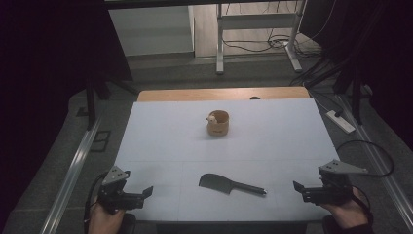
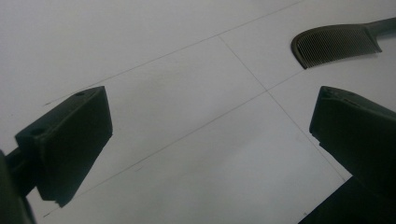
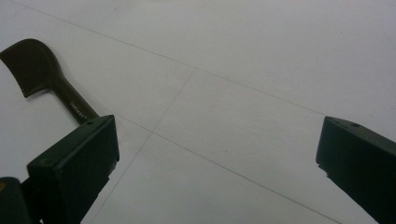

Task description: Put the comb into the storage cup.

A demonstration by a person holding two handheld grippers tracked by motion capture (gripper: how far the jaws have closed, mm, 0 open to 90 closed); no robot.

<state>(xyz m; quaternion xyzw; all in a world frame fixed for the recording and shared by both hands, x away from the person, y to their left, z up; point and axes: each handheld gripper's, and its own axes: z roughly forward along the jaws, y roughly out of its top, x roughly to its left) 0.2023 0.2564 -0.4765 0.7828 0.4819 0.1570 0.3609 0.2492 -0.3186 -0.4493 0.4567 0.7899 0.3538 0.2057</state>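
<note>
**Operator:** Well, I see no work begun yet. My left claw (image 1: 146,191) hovers at the near left corner of the white counter (image 1: 160,131), and my right claw (image 1: 298,186) hovers at the near right corner. Both stand wide open with nothing between the jaws.

**Listener:** Where is the thing you are after?

**Operator:** One dark comb (image 1: 229,184) lies flat near the front edge of the counter, between the two claws and well apart from each. Its toothed head points toward my left side and its thin handle toward my right. From the left gripper view the comb (image 2: 334,44) sits off ahead with its fine teeth visible; from the right gripper view its handle (image 3: 70,100) runs toward the nearer jaw but does not touch it.

**Listener:** Anything else out there?

**Operator:** One small brown cup (image 1: 217,123) stands upright farther back, around the middle of the counter, well apart from the comb. Something small and pale rests at its rim; I cannot tell what it is.

**Listener:** So the count?

**Operator:** One comb, one cup, two claws. I judge everything is left to do: the comb is untouched, not lifted, and perhaps bound for the cup.
</note>
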